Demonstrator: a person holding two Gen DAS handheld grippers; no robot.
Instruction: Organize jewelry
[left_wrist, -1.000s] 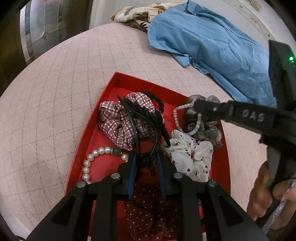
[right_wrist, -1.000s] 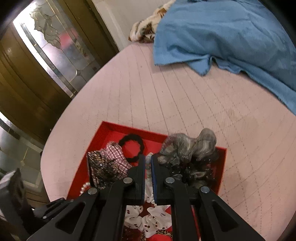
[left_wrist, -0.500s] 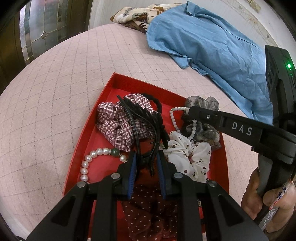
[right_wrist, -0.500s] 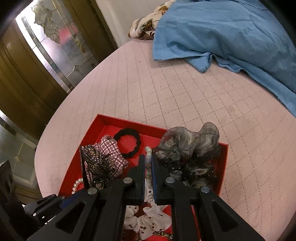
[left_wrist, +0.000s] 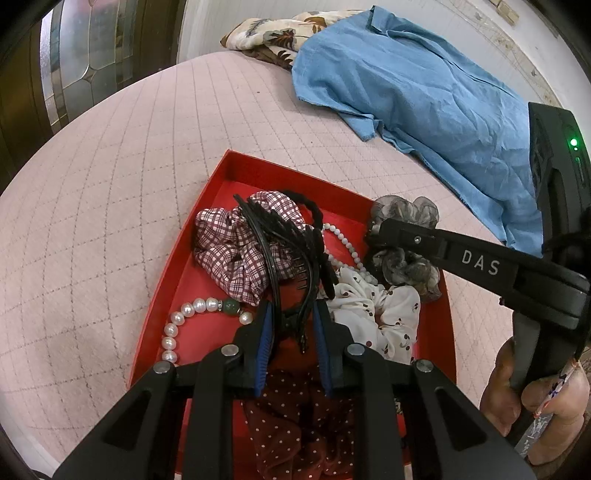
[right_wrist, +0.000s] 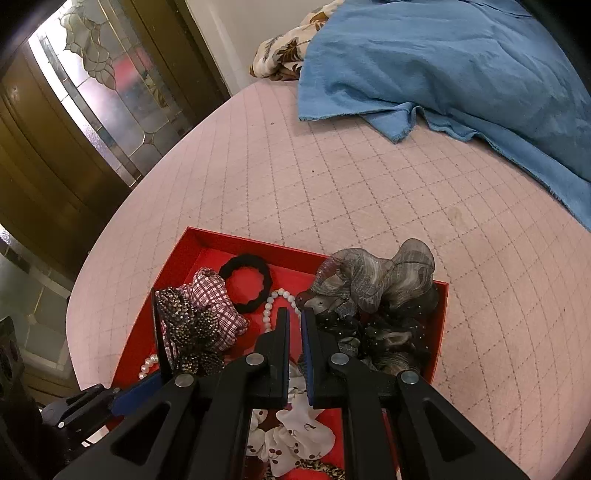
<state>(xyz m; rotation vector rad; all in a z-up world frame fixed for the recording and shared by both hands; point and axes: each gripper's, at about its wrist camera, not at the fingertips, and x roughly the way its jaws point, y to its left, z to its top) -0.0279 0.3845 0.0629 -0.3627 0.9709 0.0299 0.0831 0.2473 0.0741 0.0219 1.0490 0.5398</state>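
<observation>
A red tray (left_wrist: 207, 192) sits low in the frame on a pink quilted bed (left_wrist: 110, 192), holding scrunchies and pearl strands. The left gripper (left_wrist: 291, 325) has its fingers clamped on a black hair claw clip (left_wrist: 280, 243), which rises over a checked scrunchie (left_wrist: 229, 254). The right gripper (right_wrist: 294, 321) has its fingers nearly together with nothing between them, just beside a grey scrunchie (right_wrist: 376, 280). A blue shirt (left_wrist: 424, 96) lies at upper right.

Inside the matt red cardboard tray (left_wrist: 447, 332), a glossy black plastic hair claw (left_wrist: 284, 251) lies on a checked cloth scrunchie (left_wrist: 229, 254), near smooth shiny pearls (left_wrist: 177, 325); around the tray is a quilted pink bedcover (left_wrist: 129, 166).
</observation>
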